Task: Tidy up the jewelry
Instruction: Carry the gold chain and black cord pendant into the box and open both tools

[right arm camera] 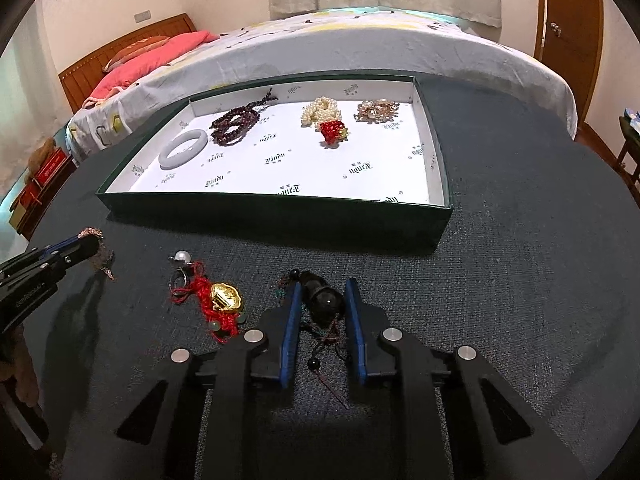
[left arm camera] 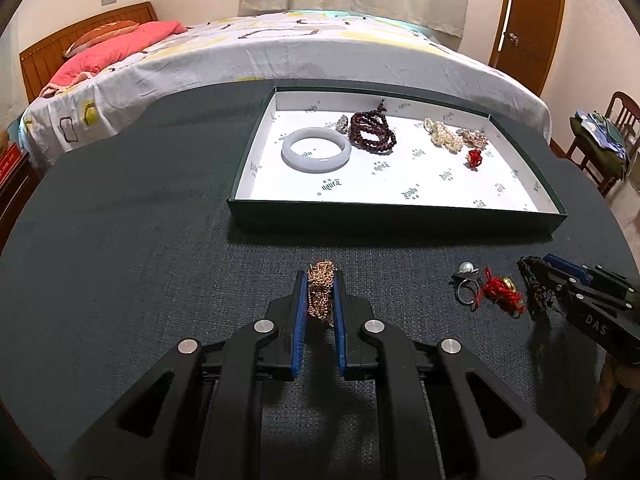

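Observation:
My left gripper [left arm camera: 321,276] is shut on a bundled gold chain [left arm camera: 320,294], held just above the dark table, short of the tray's near wall. My right gripper [right arm camera: 322,286] is shut on a dark beaded bracelet [right arm camera: 323,300] with cords hanging below it. The shallow green tray [left arm camera: 392,216] has a white printed liner and holds a pale jade bangle [left arm camera: 316,149], a dark red bead strand [left arm camera: 372,130], a pearl cluster [left arm camera: 444,136], a pinkish cluster [left arm camera: 474,138] and a red bead piece [left arm camera: 475,158]. On the table lie a pearl ring [right arm camera: 182,268] and a red-cord gold charm [right arm camera: 224,300].
The round table [left arm camera: 120,240] has a dark textured cover. A bed [left arm camera: 280,48] with a pink pillow stands behind it. A wooden door [left arm camera: 528,20] and a chair [left arm camera: 600,144] with clothes are at the right. Low red boxes [right arm camera: 44,176] sit at the left.

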A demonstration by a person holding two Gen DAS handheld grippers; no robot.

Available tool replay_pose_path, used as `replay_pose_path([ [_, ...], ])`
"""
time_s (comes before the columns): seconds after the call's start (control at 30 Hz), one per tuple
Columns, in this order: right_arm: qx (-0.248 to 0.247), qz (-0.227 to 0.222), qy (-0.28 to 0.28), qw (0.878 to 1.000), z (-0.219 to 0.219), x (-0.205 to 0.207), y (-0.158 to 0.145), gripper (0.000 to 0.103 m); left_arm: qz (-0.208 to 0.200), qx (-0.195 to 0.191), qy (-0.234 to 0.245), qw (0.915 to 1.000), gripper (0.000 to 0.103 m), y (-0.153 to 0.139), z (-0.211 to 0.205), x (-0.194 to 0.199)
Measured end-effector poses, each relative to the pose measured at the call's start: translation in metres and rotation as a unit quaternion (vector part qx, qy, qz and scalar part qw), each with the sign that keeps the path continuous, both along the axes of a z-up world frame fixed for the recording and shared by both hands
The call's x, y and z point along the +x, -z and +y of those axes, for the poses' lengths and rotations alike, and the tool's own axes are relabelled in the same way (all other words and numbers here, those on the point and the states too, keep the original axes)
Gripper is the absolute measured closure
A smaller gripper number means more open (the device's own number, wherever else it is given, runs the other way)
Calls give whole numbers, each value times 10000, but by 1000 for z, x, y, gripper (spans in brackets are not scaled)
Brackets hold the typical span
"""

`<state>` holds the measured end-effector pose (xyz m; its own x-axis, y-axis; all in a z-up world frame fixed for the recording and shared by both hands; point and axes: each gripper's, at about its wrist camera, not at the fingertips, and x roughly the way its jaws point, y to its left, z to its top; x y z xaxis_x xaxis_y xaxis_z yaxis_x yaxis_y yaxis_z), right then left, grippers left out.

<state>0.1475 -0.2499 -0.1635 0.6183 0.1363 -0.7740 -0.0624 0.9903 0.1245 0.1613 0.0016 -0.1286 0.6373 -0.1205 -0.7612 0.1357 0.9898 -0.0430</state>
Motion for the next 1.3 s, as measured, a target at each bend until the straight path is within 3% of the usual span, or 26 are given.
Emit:
replay_pose_path([
  [0.3,147,-91,16,9998,-3,-8,-11,80,-69,-8,34,10000,91,-4,-2,-3],
  [0.83,222,-893,121,9957,-9,-27,-75,80,-490,-153,173,9985,91,-42,-15,-15],
  [1.07,225,-1179,187,9926,-9,-11,-93,80,-680,-233,321,9969,91,-58,-28,1],
  [1.3,281,-1221,344,9915,-15,23,-90,80,-741,-357,434,9957,91,-65,-49,39],
])
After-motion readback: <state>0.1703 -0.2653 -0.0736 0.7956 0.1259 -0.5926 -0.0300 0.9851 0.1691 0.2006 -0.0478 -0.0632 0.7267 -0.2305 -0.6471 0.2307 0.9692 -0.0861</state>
